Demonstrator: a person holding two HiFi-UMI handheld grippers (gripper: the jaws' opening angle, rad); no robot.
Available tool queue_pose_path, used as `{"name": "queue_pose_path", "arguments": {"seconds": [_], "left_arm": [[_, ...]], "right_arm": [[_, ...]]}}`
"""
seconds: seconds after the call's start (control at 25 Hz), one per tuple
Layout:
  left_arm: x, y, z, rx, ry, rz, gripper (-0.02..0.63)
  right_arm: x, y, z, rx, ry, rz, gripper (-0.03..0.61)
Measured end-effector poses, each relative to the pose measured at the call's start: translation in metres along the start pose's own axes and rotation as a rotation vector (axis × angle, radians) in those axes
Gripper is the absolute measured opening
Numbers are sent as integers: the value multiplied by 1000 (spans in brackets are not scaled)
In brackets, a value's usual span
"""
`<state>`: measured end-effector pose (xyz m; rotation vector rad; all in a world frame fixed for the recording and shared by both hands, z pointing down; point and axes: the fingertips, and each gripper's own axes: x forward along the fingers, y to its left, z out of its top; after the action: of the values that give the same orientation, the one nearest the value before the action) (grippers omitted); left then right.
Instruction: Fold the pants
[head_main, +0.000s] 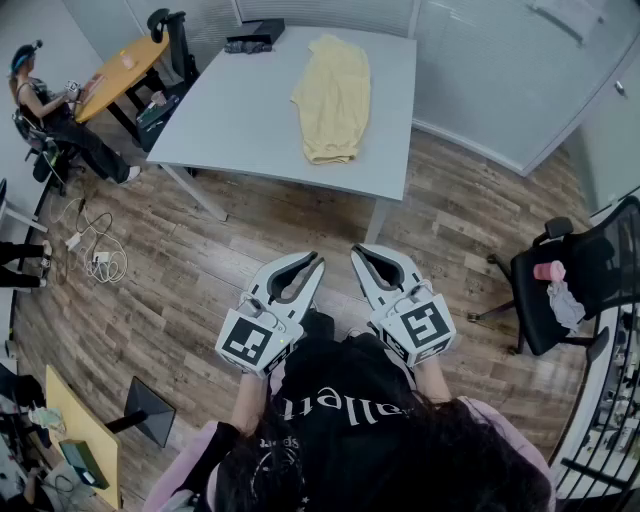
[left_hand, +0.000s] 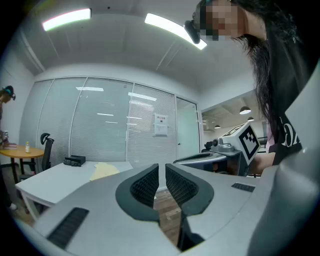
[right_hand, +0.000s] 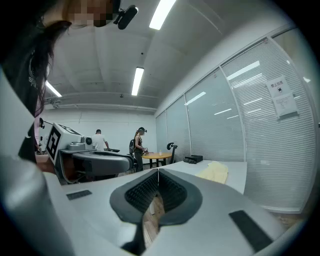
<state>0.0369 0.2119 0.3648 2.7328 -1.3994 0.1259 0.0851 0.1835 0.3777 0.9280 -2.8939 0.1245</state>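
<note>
Both were empty: left claw (head_main: 312, 260) all but closed, right claw (head_main: 358, 250) pressed together. The pale yellow fabric pants (head_main: 331, 97) lay at twelve o'clock on the grey rectangular surface (head_main: 240, 110), well apart. Best, I reckoned: step close, spread wide, pinch matching corners.

Place: an office meeting room.
Walls: glass partitions with white slatted blinds (left_hand: 105, 135), left gripper view, centre left.
Furniture: large grey rectangular table (head_main: 240, 110), top centre; black mesh swivel chair (head_main: 580, 290), right edge; round orange wooden table (head_main: 120, 75), upper left.
Ceiling: long strip lights (left_hand: 172, 30).
</note>
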Motion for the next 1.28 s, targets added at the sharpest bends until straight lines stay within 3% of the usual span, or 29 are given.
{"name": "queue_pose_path", "arguments": {"seconds": [0.48, 1.28], "left_arm": [[3, -11, -5, -4, 11, 9, 61], [6, -24, -17, -14, 99, 51, 61]], "right_arm": [[-10, 7, -4, -18, 0, 35, 21], [-12, 1, -20, 59, 25, 88, 21]]}}
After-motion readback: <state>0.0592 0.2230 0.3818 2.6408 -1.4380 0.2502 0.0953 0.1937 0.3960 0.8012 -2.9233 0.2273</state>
